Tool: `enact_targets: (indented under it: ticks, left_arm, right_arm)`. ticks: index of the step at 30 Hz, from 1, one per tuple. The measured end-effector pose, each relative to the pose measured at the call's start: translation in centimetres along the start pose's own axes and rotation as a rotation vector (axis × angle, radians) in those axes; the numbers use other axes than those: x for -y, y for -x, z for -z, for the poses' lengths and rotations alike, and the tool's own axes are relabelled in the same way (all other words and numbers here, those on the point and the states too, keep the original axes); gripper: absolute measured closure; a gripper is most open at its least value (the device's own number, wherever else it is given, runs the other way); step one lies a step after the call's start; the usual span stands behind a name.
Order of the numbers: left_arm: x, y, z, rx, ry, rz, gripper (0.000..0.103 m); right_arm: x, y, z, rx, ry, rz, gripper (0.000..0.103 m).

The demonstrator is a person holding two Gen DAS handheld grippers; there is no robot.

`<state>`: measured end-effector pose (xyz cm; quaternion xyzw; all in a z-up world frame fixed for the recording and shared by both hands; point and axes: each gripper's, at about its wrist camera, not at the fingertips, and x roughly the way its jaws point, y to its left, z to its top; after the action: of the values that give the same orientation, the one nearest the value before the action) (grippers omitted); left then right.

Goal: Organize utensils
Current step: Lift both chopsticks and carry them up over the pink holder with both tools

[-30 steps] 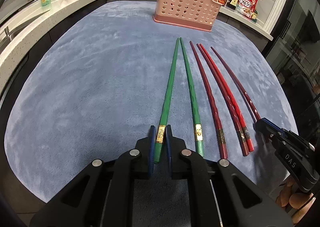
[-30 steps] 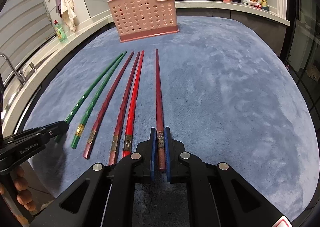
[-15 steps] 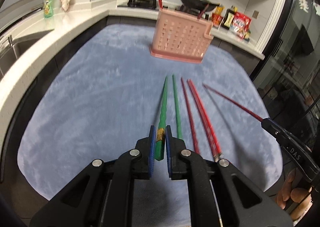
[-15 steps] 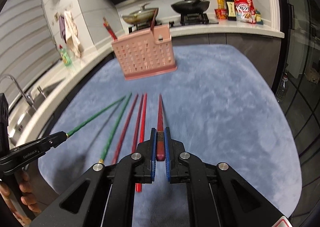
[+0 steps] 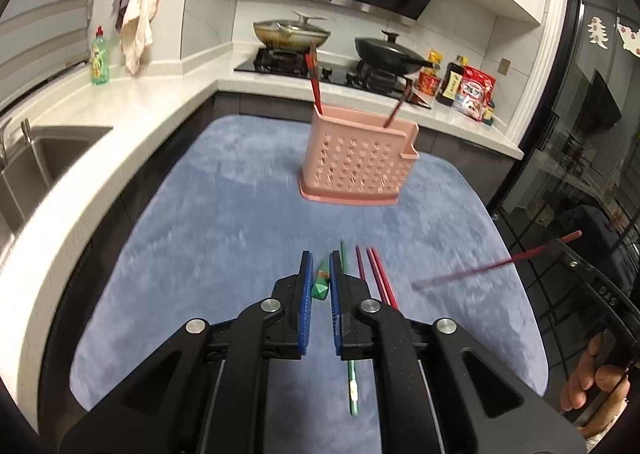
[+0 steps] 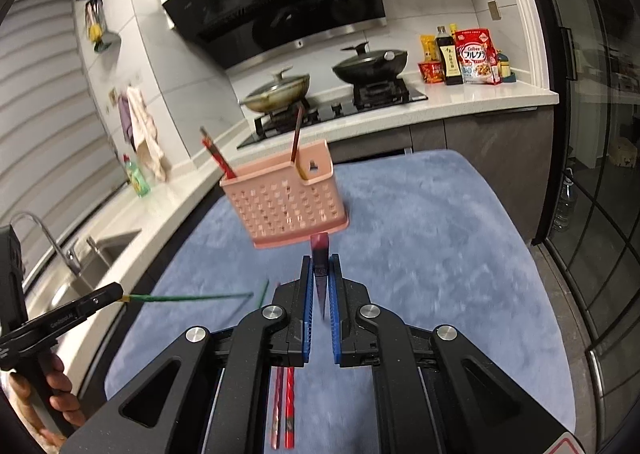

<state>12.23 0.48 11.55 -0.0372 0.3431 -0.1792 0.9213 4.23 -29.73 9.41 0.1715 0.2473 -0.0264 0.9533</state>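
Observation:
My left gripper (image 5: 319,259) is shut on a green chopstick (image 5: 321,287) and holds it above the blue mat (image 5: 200,234), its end toward the camera. In the right wrist view that chopstick (image 6: 192,297) sticks out of the left gripper (image 6: 114,290). My right gripper (image 6: 320,260) is shut on a dark red chopstick (image 6: 320,250), also lifted; the left wrist view shows it (image 5: 496,264) at the right. A second green chopstick (image 5: 352,386) and several red ones (image 5: 380,278) lie on the mat. The pink perforated basket (image 5: 358,166) stands beyond, with red chopsticks (image 5: 314,78) in it.
A white counter (image 5: 120,126) wraps round the mat, with a sink (image 5: 36,158) at the left and a green soap bottle (image 5: 100,62). Two pans (image 6: 370,64) sit on the stove behind the basket. Food packs (image 6: 472,54) and glass doors (image 6: 592,134) are to the right.
Both grippers have risen from the mat, each carrying its chopstick up. The other chopsticks stayed down, and more of the stove and hood shows.

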Motion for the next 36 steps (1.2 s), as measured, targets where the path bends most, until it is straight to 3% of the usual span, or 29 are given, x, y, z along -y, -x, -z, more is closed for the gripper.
enact_targets:
  ticks: [8,13,18,24,29,36]
  left_arm:
    - [0.3,-0.7,-3.7,0.046,-0.014,-0.007,0.099]
    - [-0.5,-0.8,-3.6,0.039,-0.001,0.000,0.098]
    - [-2.1,-2.3,0.5,-0.064,-0.001,0.011,0.096]
    - [-3.0,-4.0,7.2,-0.202,-0.028,0.012,0.075]
    - [-3.4,-5.1,11.0,-0.286,-0.009,0.037,0.075]
    - [-3.0,-5.8,13.2,-0.316,-0.027,0.038,0.075]
  right_arm:
    - [-0.1,-0.1,-2.6,0.053,0.007,-0.001,0.096]
    - [0.0,0.2,-3.0,0.070,-0.003,-0.014,0.096]
    - [0.0,1.1,-3.1,0.085,-0.011,-0.027,0.096]
    - [-0.3,2.7,-3.3,0.105,-0.027,-0.039,0.096]
    - [-0.8,3.6,-3.2,0.117,-0.024,-0.040,0.096]
    - [-1.0,3.9,-3.0,0.111,-0.022,-0.037,0.096]
